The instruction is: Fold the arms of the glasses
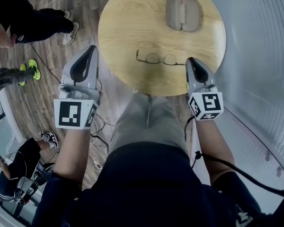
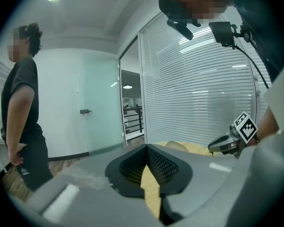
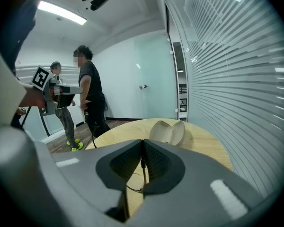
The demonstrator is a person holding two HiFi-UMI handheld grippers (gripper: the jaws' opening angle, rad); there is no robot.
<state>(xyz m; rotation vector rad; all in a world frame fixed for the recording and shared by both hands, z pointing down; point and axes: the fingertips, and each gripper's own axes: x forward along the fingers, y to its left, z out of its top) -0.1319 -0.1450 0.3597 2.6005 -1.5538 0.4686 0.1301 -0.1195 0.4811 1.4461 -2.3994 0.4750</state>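
Note:
Thin wire-rimmed glasses (image 1: 161, 59) lie near the front edge of the round wooden table (image 1: 128, 22). My right gripper (image 1: 190, 59) is at their right end. In the right gripper view its jaws (image 3: 142, 143) are shut, with a thin dark arm of the glasses (image 3: 137, 186) running out from between them. My left gripper (image 1: 91, 48) hangs off the table's left edge, apart from the glasses. Its jaws (image 2: 146, 150) are shut with nothing in them.
An open grey glasses case (image 1: 182, 12) lies at the far side of the table, and also shows in the right gripper view (image 3: 168, 131). A wall of blinds (image 1: 265, 56) runs close on the right. People stand on the wooden floor at left (image 3: 90, 93).

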